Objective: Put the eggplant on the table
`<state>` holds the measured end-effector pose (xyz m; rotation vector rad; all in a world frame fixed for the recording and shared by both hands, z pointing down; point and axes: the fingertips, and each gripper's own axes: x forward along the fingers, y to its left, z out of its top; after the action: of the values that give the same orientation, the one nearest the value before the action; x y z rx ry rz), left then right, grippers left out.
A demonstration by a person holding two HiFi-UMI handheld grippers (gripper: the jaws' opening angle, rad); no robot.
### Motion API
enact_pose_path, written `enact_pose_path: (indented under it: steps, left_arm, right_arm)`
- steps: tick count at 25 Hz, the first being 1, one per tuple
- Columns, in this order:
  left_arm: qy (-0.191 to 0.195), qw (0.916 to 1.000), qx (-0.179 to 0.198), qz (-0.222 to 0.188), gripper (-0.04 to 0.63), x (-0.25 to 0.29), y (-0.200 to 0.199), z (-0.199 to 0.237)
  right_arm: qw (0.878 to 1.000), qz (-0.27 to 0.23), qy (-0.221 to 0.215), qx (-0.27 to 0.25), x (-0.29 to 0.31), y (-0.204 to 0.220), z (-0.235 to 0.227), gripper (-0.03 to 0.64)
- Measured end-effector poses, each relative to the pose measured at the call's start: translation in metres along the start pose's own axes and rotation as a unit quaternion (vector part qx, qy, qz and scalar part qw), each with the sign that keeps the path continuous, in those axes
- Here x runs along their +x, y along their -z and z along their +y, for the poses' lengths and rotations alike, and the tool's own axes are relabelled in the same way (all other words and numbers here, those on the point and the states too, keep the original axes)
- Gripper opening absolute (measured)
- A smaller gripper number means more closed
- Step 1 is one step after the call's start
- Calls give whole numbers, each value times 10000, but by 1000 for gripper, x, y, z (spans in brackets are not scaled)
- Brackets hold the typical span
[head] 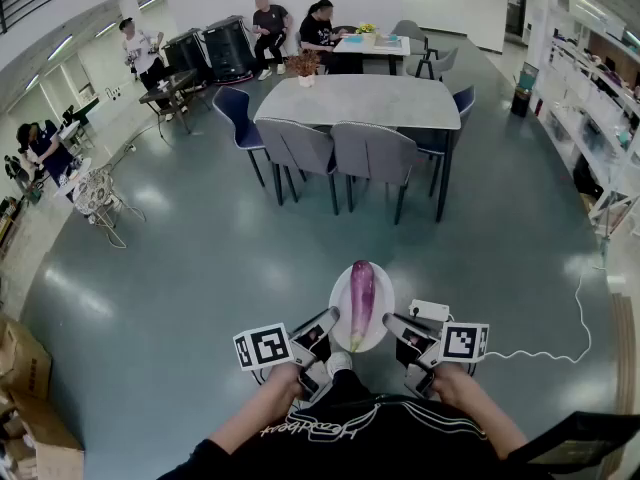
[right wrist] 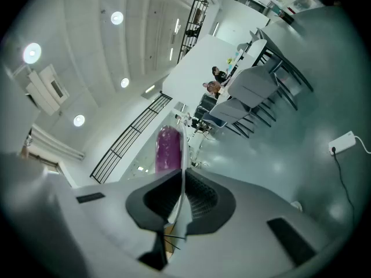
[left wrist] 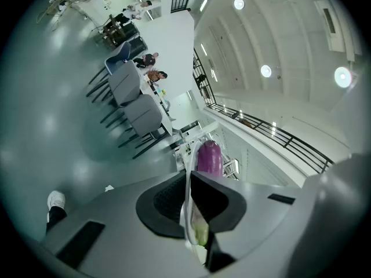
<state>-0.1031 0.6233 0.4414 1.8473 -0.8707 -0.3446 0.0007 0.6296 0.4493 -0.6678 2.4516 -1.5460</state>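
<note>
The left gripper (head: 328, 320) and right gripper (head: 392, 323) pinch the plate (head: 338, 308) – its eggplant (head: 361, 303) points lengthwise at the table (head: 360, 101), well ahead.

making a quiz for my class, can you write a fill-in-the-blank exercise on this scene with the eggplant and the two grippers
1. The purple eggplant lies on a white ____.
2. The left hand-held gripper and the right hand-held gripper are each shut on its ____, one at either side.
3. Two grey ____ stand at the near side of the table ahead.

Missing words: plate; rim; chairs
</note>
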Motion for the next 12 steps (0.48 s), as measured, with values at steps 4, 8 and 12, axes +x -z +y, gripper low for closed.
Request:
enact_pose_path:
  steps: [4, 8, 12]
  left_arm:
    - [-35, 10000, -19, 33, 26, -4, 1, 0]
    - [-28, 10000, -23, 68, 26, -3, 2, -3]
    - [-54, 9999, -19, 140, 26, 0, 7, -7]
  right_arm:
    - [9997, -64, -249, 51, 4, 3, 11, 18]
    - [9996, -113, -262, 74, 1, 3, 14, 18]
    - [9994, -169, -281, 109, -6, 3, 13, 18]
